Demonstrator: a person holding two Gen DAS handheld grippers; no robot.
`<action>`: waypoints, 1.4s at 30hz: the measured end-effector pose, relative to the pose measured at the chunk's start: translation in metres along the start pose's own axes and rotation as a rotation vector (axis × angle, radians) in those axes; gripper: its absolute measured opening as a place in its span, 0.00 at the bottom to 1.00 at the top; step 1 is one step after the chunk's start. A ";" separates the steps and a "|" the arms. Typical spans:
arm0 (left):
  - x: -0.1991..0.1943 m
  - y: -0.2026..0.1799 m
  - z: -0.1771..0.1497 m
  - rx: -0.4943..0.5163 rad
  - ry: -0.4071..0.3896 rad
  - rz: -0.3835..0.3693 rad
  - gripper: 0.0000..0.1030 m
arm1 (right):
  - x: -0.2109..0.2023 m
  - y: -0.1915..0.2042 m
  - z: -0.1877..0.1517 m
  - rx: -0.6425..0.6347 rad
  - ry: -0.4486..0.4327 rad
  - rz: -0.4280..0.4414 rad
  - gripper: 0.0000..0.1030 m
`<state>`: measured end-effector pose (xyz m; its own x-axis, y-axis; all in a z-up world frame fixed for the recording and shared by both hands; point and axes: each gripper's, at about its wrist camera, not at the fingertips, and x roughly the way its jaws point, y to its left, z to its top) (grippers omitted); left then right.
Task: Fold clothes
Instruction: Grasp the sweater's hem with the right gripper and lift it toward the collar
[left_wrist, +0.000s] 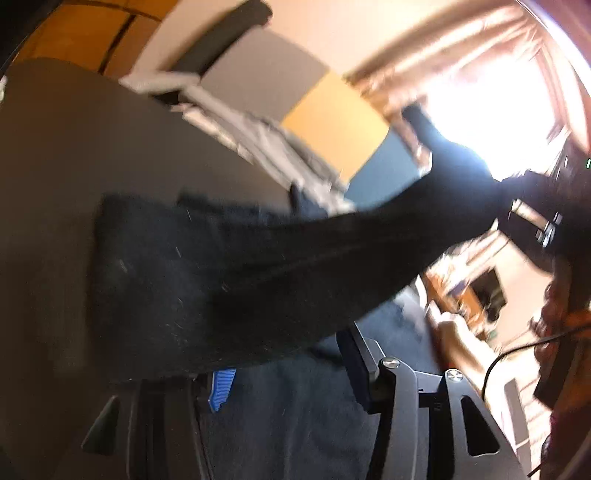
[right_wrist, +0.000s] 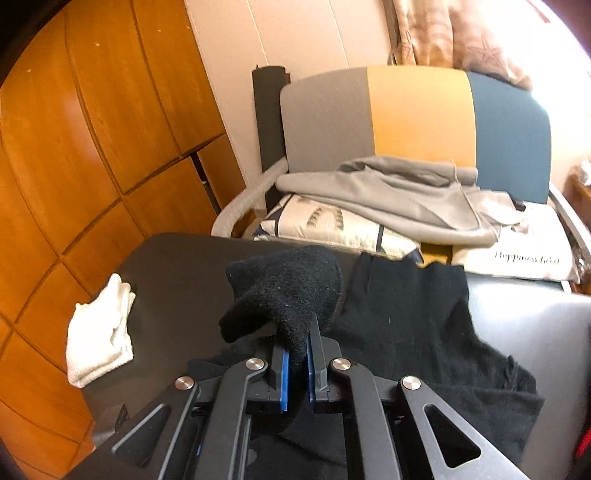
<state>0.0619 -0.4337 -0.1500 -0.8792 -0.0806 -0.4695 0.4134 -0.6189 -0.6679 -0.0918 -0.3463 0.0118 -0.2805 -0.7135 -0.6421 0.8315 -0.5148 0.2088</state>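
My right gripper is shut on a black sock, whose toe end bunches up above the blue pads. In the left wrist view the same black sock stretches from lower left up to the right gripper at the far right. My left gripper is wide open; the sock lies over its left finger, with the blue pad showing beneath. A black garment lies flat on the dark table under the right gripper.
A folded white cloth lies at the table's left edge. Behind the table a chair holds a grey garment on patterned cushions. A wooden wardrobe stands to the left. The left view is blurred.
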 end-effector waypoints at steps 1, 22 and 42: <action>-0.003 0.002 0.004 -0.014 -0.014 -0.016 0.50 | -0.003 0.000 0.003 -0.003 -0.008 -0.001 0.07; -0.014 0.017 -0.031 -0.024 0.077 -0.022 0.52 | -0.003 -0.167 -0.099 0.395 0.052 -0.185 0.07; 0.016 -0.011 -0.004 0.059 0.057 0.046 0.55 | 0.002 -0.189 -0.147 0.434 0.071 -0.216 0.08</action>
<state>0.0446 -0.4252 -0.1526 -0.8440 -0.0662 -0.5323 0.4368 -0.6607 -0.6104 -0.1788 -0.1804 -0.1372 -0.3788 -0.5419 -0.7502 0.4766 -0.8091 0.3438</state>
